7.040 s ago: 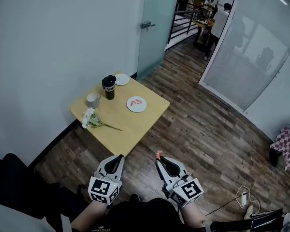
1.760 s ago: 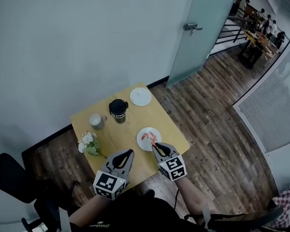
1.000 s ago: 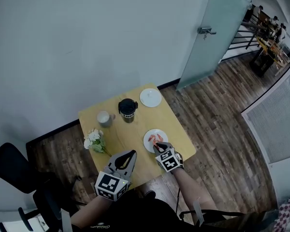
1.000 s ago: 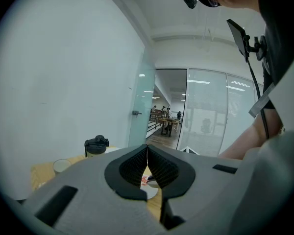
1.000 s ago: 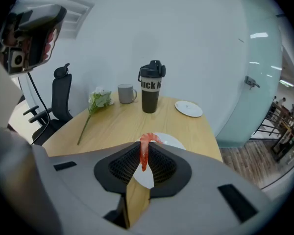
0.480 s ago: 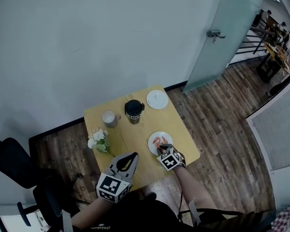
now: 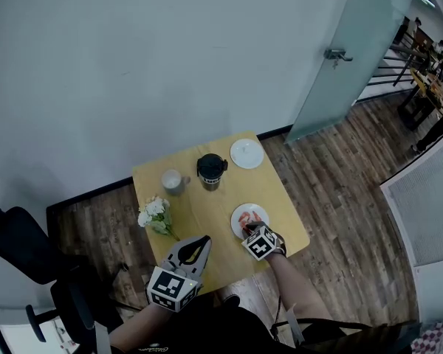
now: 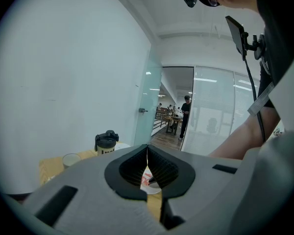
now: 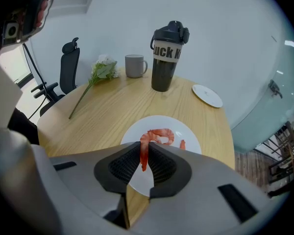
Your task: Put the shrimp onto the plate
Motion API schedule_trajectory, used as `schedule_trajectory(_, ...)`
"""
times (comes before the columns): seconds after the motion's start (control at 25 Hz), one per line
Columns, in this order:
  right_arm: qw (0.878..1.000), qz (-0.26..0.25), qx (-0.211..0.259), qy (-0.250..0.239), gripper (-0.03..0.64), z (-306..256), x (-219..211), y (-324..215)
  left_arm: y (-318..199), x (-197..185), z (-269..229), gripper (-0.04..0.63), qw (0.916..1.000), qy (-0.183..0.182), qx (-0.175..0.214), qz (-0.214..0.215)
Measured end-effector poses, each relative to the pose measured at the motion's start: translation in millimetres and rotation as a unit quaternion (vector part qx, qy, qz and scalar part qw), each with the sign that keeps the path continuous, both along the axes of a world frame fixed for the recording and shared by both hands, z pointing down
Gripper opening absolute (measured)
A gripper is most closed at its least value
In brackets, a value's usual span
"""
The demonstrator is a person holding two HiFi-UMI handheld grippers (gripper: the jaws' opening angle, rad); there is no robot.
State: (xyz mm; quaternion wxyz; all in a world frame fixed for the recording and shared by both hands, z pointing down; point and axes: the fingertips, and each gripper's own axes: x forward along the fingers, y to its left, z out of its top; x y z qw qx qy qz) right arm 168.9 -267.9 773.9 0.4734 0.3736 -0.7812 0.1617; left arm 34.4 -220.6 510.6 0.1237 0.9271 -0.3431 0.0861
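While the right gripper (image 9: 144, 145) has its jaws closed on the shrimp (image 9: 143, 155), the body runs down between the ribbed pads and one end curls out past the jaw tips. The plate (image 9: 137, 130) sits on the worktop (image 9: 103, 106) just ahead of and beneath those tips, and another shrimp (image 9: 162, 133) already lies on it just beyond them. The held shrimp looks light, soft and bendy, and probably slick, so a gentle pinch across the thick middle of the body seems safer than one on the thin tail, which could slip or tear. It should drop limp once let go, so a low release over a bare part of the plate would suit it. The left gripper (image 8: 147, 148) has its jaws together at the tips, with nothing held.
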Motion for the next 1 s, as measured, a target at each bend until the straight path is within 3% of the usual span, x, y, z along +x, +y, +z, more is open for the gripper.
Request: schedule_trajectory(1.0, 0.999, -0.020, -0.026, 0.037, 0.051, 14, -6, 2, 4, -26, 0, 0.005, 0.9999, -0.001, 0.001, -0.011)
